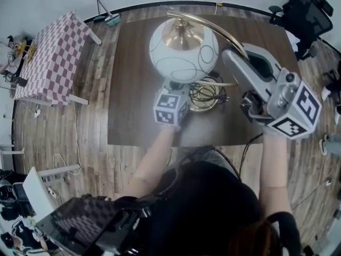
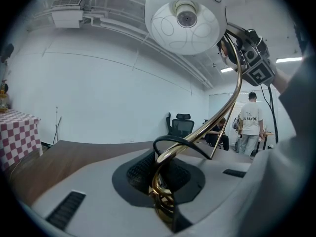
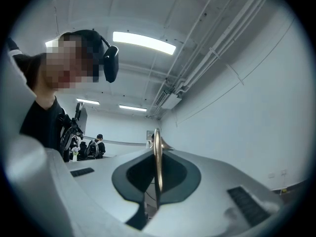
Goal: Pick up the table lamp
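The table lamp has a white globe shade with thin dark rings, a curved brass arm and a brass wire base. It is over the dark brown table. My left gripper reaches in under the globe and is shut on the base loops; the globe hangs overhead in the left gripper view. My right gripper is shut on the brass arm, a thin rod between its jaws. Whether the base touches the table is hidden.
A black cable loops off the lamp base. A red-checked table stands at the left, a mop beyond the table's far left corner, and a black office chair at the back right. People stand far off.
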`<move>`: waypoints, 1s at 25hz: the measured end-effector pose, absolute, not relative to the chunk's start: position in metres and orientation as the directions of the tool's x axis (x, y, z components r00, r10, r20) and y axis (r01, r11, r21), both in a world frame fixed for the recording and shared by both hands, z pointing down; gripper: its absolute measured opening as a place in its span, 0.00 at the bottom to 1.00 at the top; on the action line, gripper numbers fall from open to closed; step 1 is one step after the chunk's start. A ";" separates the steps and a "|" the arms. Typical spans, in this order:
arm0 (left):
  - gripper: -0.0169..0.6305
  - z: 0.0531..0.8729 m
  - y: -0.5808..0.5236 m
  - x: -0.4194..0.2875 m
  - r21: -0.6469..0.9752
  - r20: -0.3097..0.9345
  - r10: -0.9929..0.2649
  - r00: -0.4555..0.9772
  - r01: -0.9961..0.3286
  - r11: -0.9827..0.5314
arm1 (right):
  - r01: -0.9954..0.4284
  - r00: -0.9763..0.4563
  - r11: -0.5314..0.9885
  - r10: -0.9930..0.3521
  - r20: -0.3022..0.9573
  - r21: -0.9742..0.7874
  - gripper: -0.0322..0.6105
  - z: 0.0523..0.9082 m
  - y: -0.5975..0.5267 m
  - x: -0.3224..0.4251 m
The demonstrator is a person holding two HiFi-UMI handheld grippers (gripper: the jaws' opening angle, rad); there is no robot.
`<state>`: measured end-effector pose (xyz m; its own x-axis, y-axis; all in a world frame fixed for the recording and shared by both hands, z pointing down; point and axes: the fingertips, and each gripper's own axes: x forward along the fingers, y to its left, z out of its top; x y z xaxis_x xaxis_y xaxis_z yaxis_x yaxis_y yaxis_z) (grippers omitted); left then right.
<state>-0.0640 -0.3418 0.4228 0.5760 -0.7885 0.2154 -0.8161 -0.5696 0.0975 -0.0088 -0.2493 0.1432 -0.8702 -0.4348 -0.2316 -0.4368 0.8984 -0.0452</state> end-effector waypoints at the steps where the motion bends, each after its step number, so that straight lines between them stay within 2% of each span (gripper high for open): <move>1: 0.07 0.424 -0.341 -0.064 0.095 0.217 -0.789 0.575 -0.817 -0.569 | -0.435 -0.871 0.899 -0.433 -0.233 -0.046 0.05 0.143 -0.248 -0.009; 25: 0.07 0.411 -0.342 -0.067 0.094 0.224 -0.783 0.580 -0.813 -0.575 | -0.424 -0.877 0.905 -0.419 -0.235 -0.028 0.05 0.128 -0.244 -0.016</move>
<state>-0.0666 -0.3417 0.4109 0.5798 -0.7835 0.2237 -0.8129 -0.5747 0.0942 -0.0163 -0.2441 0.1285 -0.8771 -0.4187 -0.2351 -0.4244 0.9050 -0.0284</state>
